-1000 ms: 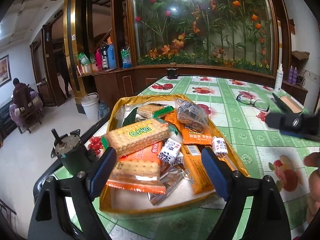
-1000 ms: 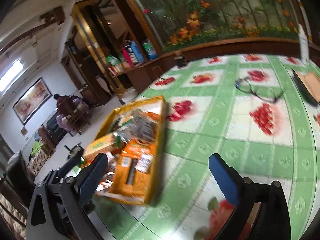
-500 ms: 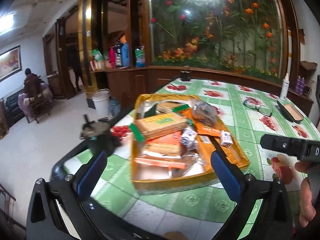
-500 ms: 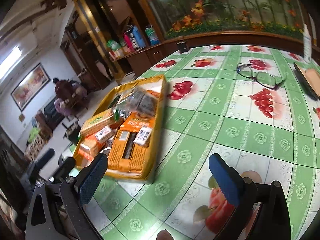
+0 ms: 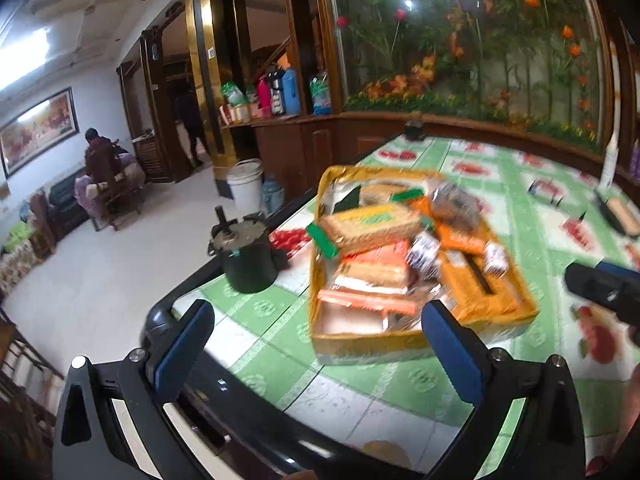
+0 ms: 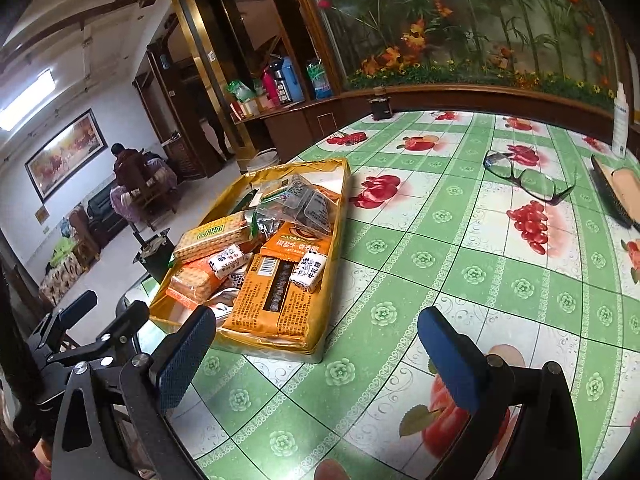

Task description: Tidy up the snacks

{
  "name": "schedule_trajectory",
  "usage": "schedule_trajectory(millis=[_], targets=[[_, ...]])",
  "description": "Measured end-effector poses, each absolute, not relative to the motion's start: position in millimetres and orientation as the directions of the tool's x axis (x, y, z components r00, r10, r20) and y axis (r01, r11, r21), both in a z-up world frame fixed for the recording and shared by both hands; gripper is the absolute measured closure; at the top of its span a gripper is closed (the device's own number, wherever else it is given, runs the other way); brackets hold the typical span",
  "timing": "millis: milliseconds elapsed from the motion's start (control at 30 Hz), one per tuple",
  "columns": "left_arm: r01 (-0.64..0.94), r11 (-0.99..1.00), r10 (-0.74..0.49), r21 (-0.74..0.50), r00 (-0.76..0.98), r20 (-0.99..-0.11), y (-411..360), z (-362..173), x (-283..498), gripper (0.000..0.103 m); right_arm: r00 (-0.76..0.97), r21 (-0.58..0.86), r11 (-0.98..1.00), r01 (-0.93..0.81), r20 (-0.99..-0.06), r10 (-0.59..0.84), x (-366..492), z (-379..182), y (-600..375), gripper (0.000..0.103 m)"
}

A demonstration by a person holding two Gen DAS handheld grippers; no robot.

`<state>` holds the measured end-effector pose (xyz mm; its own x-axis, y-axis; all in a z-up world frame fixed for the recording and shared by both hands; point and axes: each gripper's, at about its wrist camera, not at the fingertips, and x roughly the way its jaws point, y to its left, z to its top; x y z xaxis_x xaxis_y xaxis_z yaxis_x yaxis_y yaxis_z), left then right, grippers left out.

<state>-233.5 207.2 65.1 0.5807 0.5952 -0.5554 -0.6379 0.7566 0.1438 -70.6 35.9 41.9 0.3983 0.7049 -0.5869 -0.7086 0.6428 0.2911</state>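
We hold the left tongs (image 5: 316, 344) tilted downward over the near edge of the table (image 5: 360, 392), and their blue pads (image 5: 182, 344) stand spread wide with nothing between them; the jaws have just been opening. Ahead of the left pad, near the table's edge, stands a dark round pot (image 5: 248, 260). Beyond the right pad lies the gold tray (image 5: 360, 346) of snacks, apart from the tongs and blurred in this view: a long cracker pack with a green end (image 5: 372, 226), orange wrappers (image 5: 376, 256) and small wrapped candies (image 5: 424, 250) heaped inside.

The right tongs (image 6: 316, 354) also point down at the green fruit-print cloth, released and holding nothing. Their left pad (image 6: 184, 360) sits just in front of the tray's near corner (image 6: 276, 350) without touching it, and the right pad hangs over bare cloth. Beyond the right pad, well apart, a pair of glasses (image 6: 528, 178) lies on the table, with an open glasses case (image 6: 618, 196) further right. The left tongs' black frame (image 6: 76, 336) shows at the left edge of this view.
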Motion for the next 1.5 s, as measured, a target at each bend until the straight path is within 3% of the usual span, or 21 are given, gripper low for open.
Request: schedule_trajectory(millis=[133, 433, 833, 1500], targets=[[-0.650, 0.738, 0.623, 0.183, 0.550, -0.556, 205, 60, -234, 0.000, 0.416, 0.252, 0.644, -0.722, -0.585, 0.696, -78, 43, 39, 0.001], [-0.657, 0.739, 0.594, 0.151, 0.529, -0.607, 214, 51, -239, 0.000, 0.487, 0.096, 0.625, -0.775, -0.540, 0.686, -101, 47, 48, 0.001], [-0.664, 0.734, 0.590, 0.141, 0.521, -0.617, 218, 48, -242, 0.000, 0.492, 0.065, 0.596, -0.800, -0.499, 0.714, -107, 47, 49, 0.001], [-0.659, 0.741, 0.573, 0.132, 0.516, -0.637, 221, 40, -238, 0.000, 0.474, 0.081, 0.590, -0.804, -0.511, 0.717, -106, 46, 50, 0.001]])
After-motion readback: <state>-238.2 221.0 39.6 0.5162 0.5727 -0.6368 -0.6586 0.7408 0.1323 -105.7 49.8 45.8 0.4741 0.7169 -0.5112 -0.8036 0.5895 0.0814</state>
